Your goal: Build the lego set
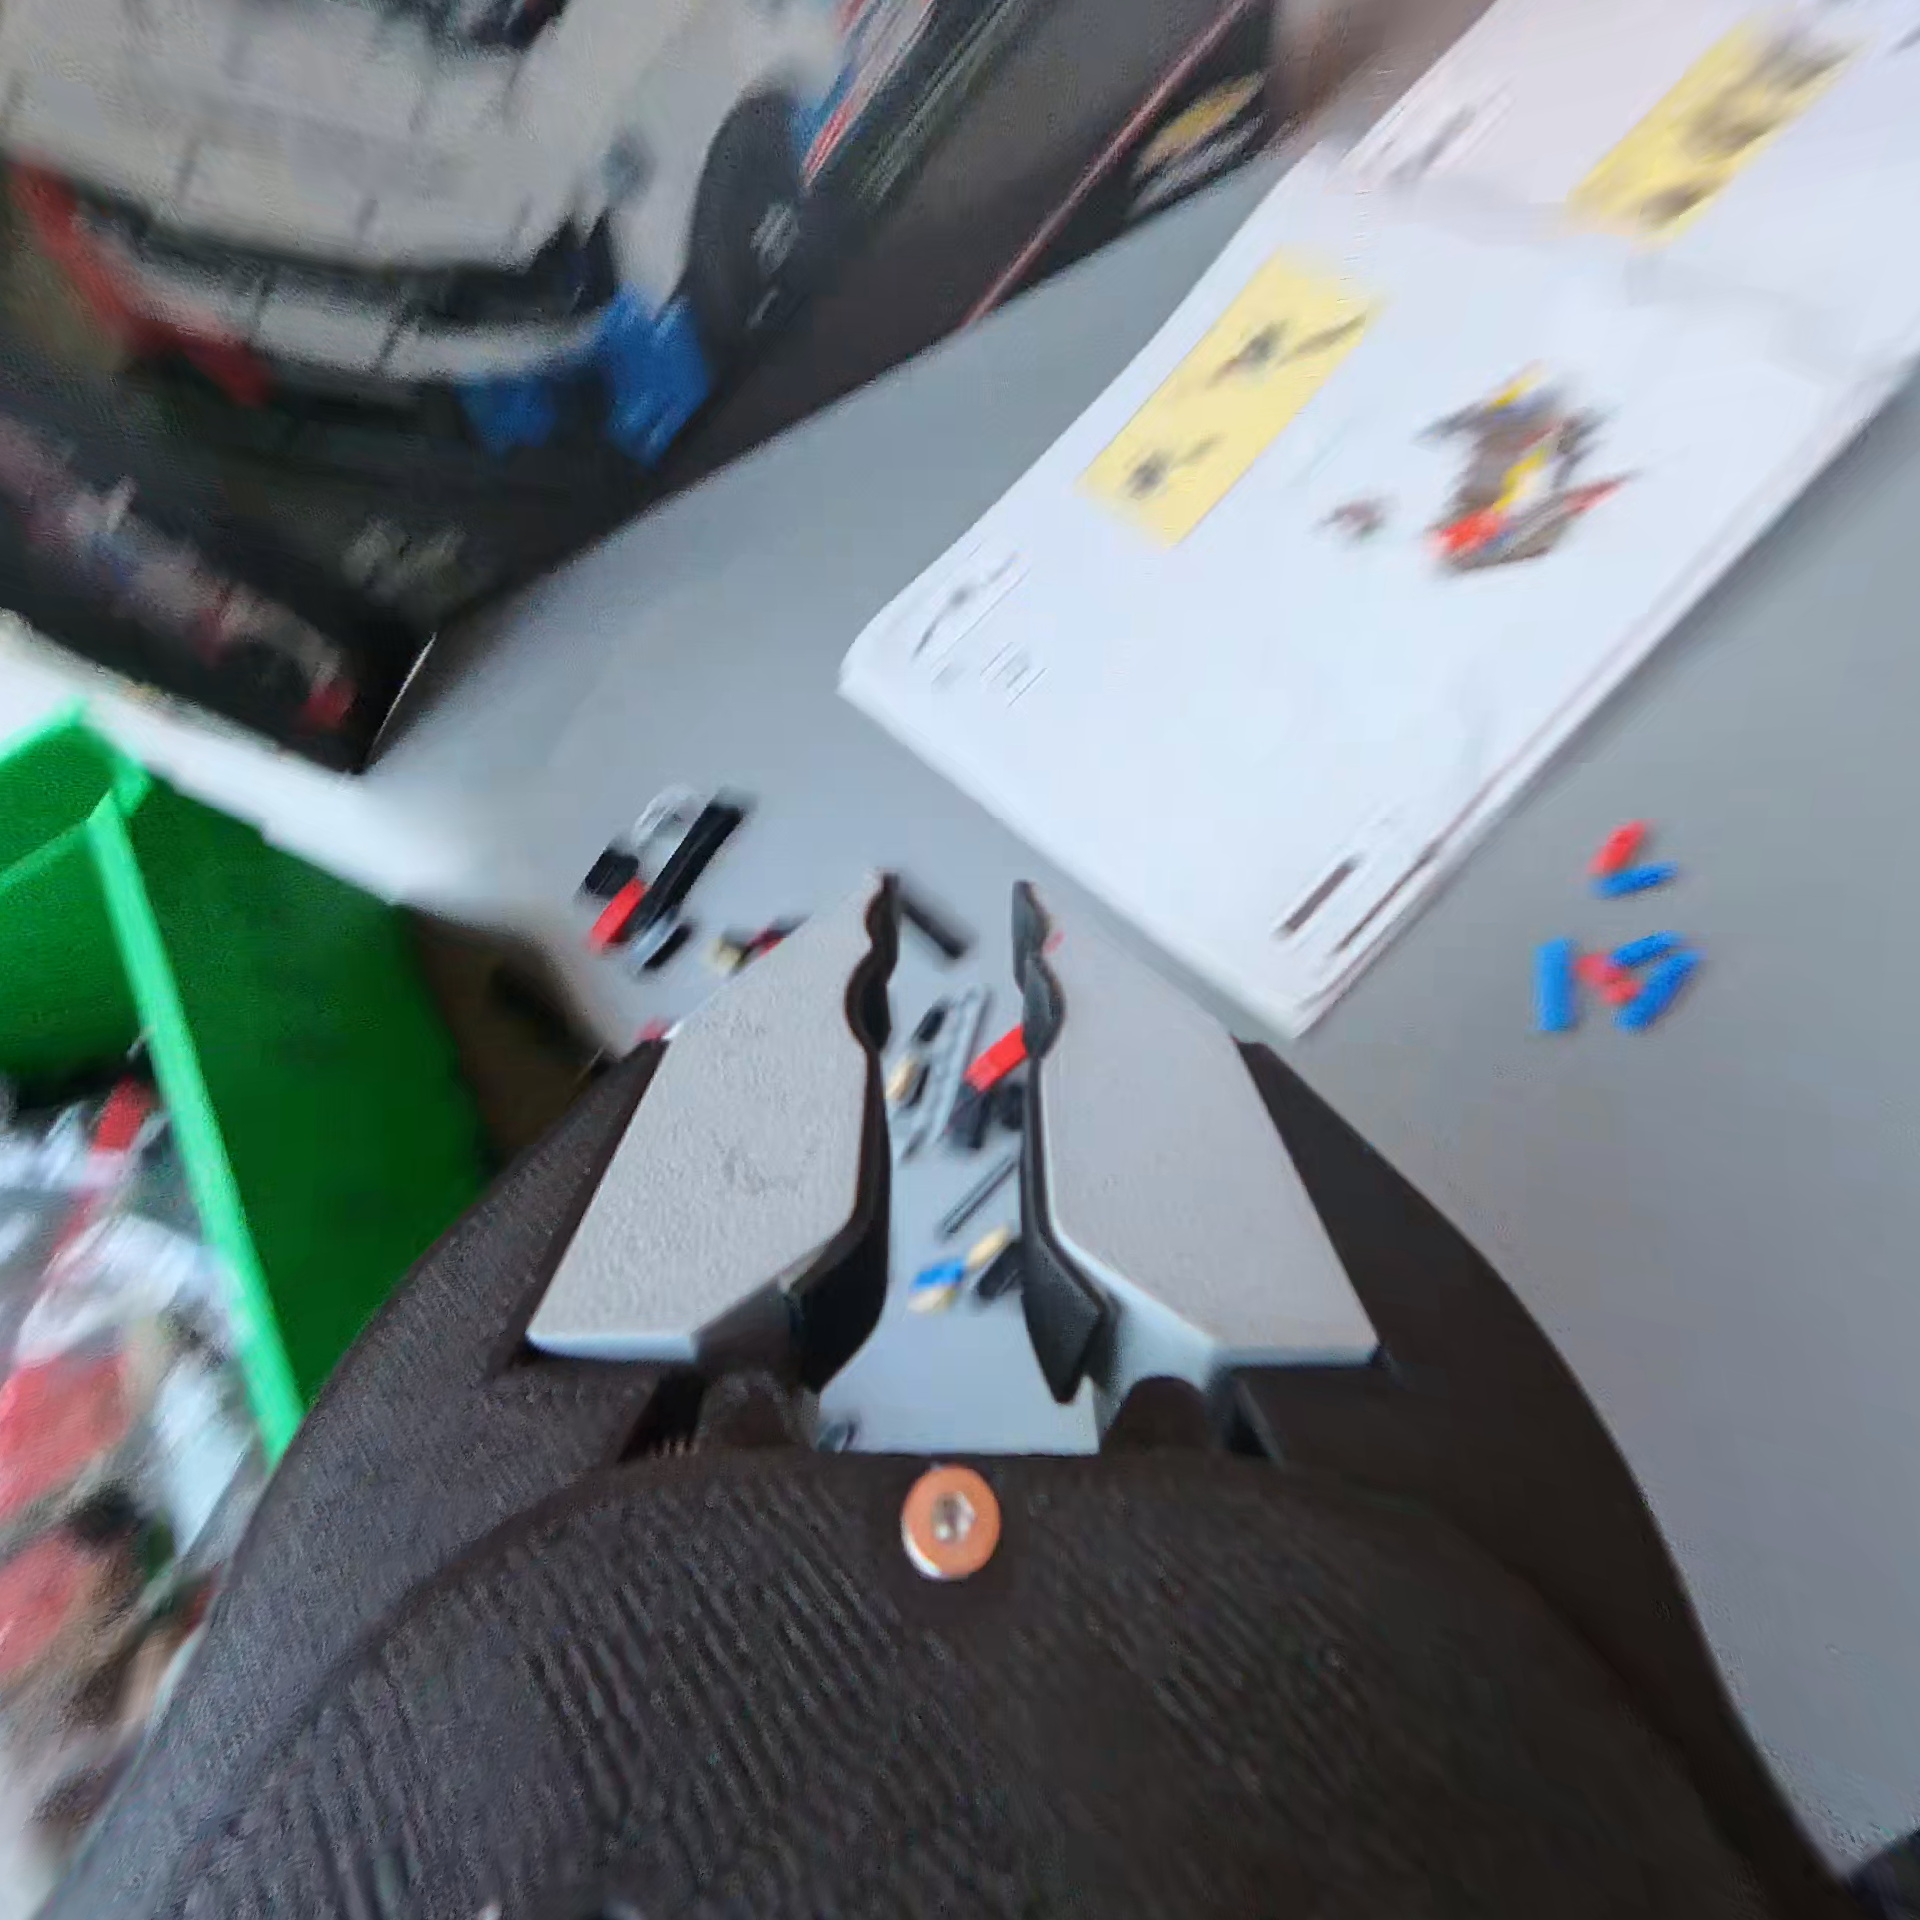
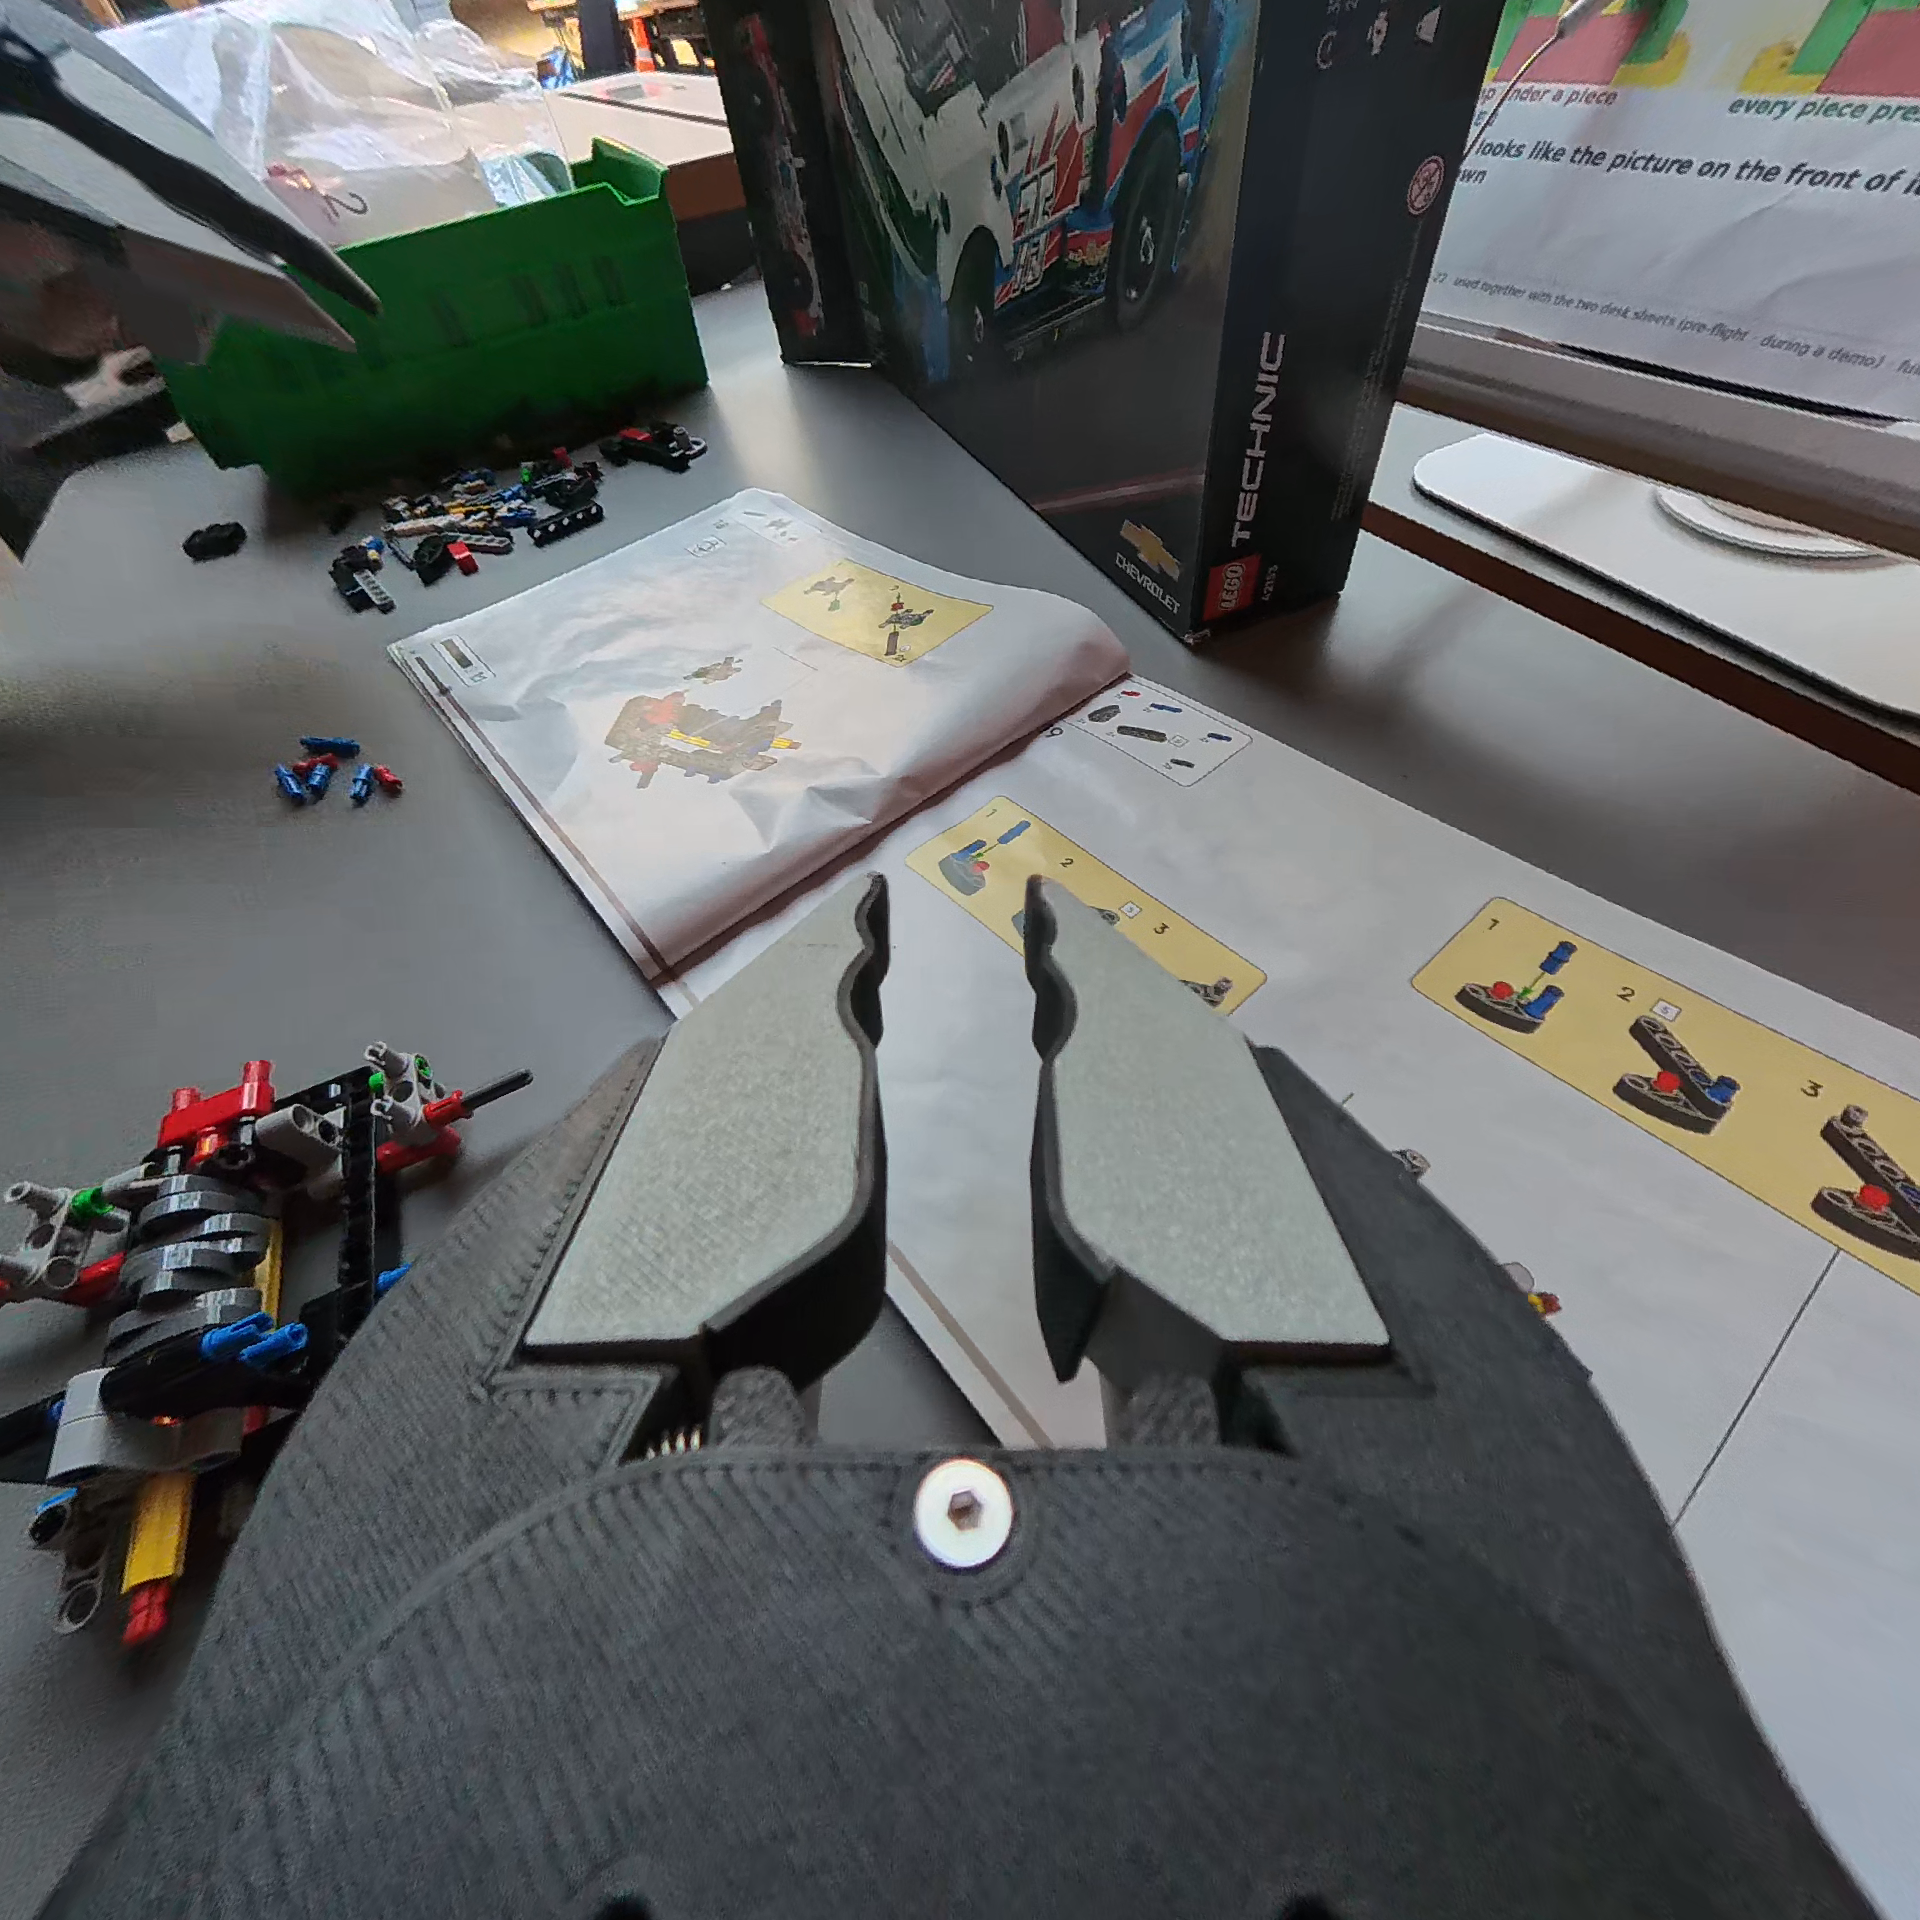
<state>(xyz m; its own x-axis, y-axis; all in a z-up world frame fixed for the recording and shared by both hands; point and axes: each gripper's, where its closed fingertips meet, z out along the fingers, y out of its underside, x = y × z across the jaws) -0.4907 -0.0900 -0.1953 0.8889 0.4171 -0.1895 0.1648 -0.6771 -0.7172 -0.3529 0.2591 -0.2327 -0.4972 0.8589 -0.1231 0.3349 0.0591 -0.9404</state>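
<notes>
The left gripper (image 1: 951,899) hangs with its jaws parted and empty above a scatter of small black, red and blue loose pieces (image 1: 956,1081) on the grey table (image 1: 1558,1247), beside a green plastic bin (image 1: 260,987). The right gripper (image 2: 956,894), likewise released and holding nothing, hovers over an open white instruction booklet (image 2: 727,727). The partly built black, red and grey lego assembly (image 2: 208,1247) lies on the table to its left, near a dark set box (image 2: 1091,312).

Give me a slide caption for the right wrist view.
Open right claw hovering over the instruction booklet, partly built Lego model at left, set box behind.
</notes>
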